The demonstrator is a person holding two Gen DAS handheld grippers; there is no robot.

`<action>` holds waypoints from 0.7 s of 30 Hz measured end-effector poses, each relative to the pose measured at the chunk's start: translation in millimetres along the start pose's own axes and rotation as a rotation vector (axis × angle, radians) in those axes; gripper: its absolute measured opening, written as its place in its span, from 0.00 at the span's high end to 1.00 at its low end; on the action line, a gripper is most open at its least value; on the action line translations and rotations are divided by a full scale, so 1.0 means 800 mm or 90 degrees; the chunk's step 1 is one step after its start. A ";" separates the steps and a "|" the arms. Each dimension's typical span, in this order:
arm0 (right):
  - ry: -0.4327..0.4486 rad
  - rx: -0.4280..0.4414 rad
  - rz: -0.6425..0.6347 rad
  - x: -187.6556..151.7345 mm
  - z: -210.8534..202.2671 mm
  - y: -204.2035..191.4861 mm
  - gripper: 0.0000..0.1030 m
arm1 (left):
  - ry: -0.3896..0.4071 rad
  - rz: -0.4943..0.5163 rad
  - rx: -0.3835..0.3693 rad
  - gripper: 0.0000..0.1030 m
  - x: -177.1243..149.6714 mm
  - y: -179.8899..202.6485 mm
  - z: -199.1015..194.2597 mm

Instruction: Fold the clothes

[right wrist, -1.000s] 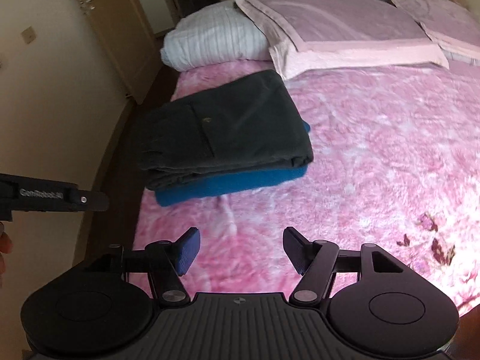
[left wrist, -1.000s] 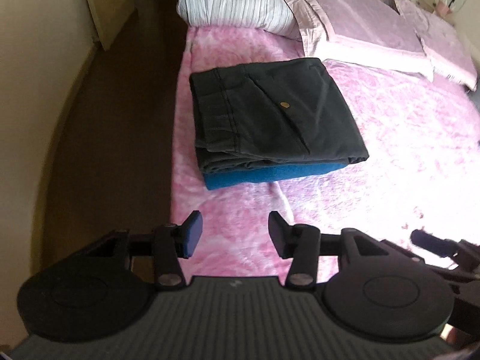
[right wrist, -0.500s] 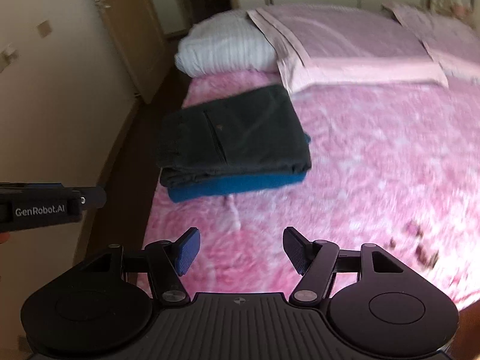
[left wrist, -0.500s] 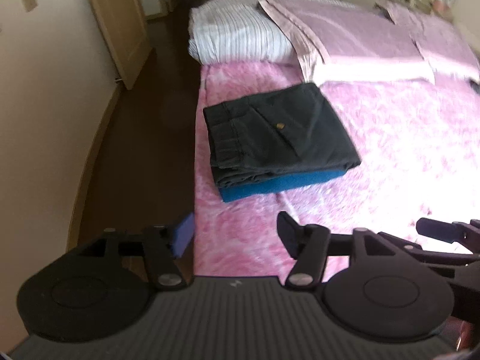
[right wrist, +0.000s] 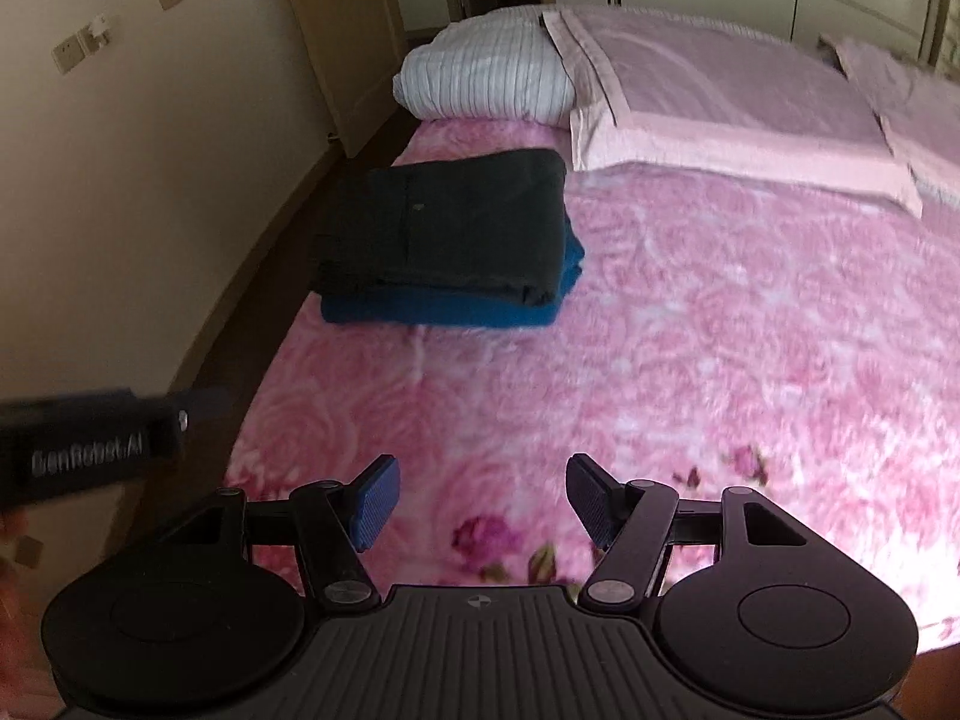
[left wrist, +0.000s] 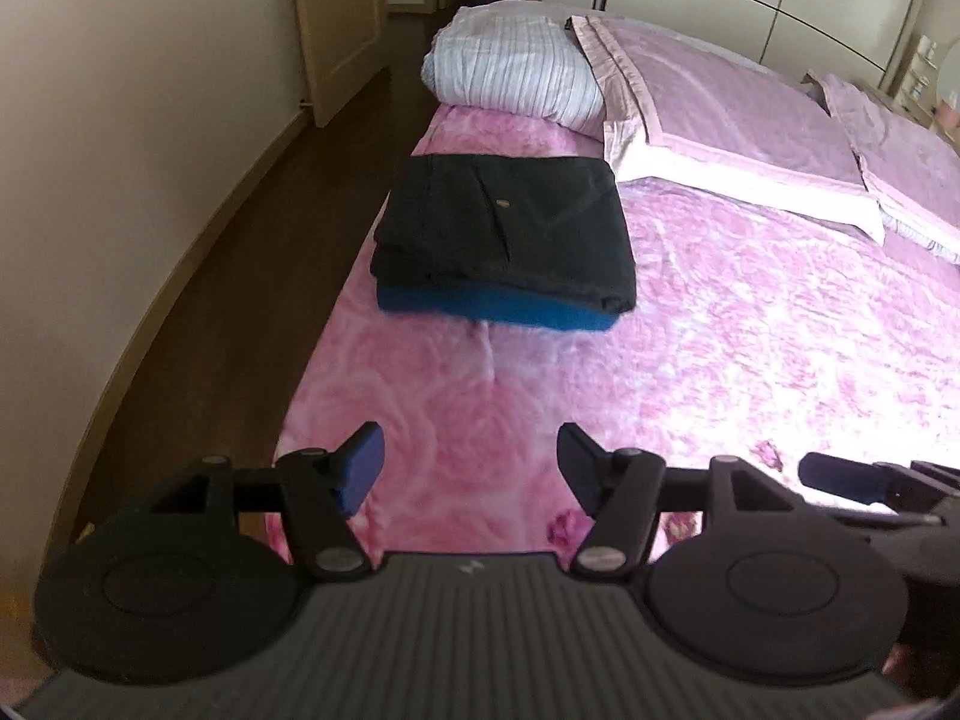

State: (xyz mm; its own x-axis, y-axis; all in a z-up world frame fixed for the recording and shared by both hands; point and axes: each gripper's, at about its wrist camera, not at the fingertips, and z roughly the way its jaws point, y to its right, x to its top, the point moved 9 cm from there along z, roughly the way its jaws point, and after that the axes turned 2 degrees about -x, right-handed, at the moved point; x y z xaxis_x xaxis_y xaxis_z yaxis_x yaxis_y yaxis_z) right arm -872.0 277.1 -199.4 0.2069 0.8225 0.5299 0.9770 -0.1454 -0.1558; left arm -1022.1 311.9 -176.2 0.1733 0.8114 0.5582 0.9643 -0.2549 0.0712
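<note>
Folded dark trousers [left wrist: 510, 228] [right wrist: 450, 234] lie on top of a folded blue garment [left wrist: 498, 303] [right wrist: 444, 309], stacked near the left edge of the pink bed [left wrist: 690, 372] [right wrist: 690, 330]. My left gripper [left wrist: 471, 468] hangs open above the near bedspread, well short of the stack, with nothing between its blue pads. My right gripper [right wrist: 480, 501] is open too and holds nothing, over the flowered bedspread. In the right wrist view the left gripper's body [right wrist: 90, 450] shows at the left edge.
A striped white rolled quilt [left wrist: 516, 69] and pink pillows [left wrist: 720, 120] lie at the head of the bed. Dark wooden floor [left wrist: 240, 240] runs between the bed's left edge and the cream wall. A door [left wrist: 336, 18] stands beyond; wardrobes line the back.
Both grippers drew back and rose from the stack, which now sits farther off and smaller. The left gripper's jaws spread wider. The views have rolled.
</note>
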 end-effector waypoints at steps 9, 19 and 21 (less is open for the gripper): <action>0.004 0.057 -0.006 -0.017 -0.039 0.007 0.37 | 0.010 -0.019 0.022 0.42 -0.034 0.016 -0.033; -0.006 0.040 -0.014 -0.029 -0.044 0.019 0.37 | 0.005 -0.009 0.044 0.42 -0.051 0.031 -0.034; -0.015 0.033 -0.016 -0.033 -0.039 0.022 0.37 | -0.003 -0.009 0.043 0.42 -0.052 0.034 -0.029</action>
State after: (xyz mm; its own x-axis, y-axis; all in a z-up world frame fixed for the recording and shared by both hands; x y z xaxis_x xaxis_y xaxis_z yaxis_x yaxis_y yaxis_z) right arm -858.7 235.4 -189.9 0.1801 0.8386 0.5141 0.9779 -0.0964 -0.1853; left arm -1007.4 258.9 -178.6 0.1605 0.8174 0.5533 0.9780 -0.2074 0.0228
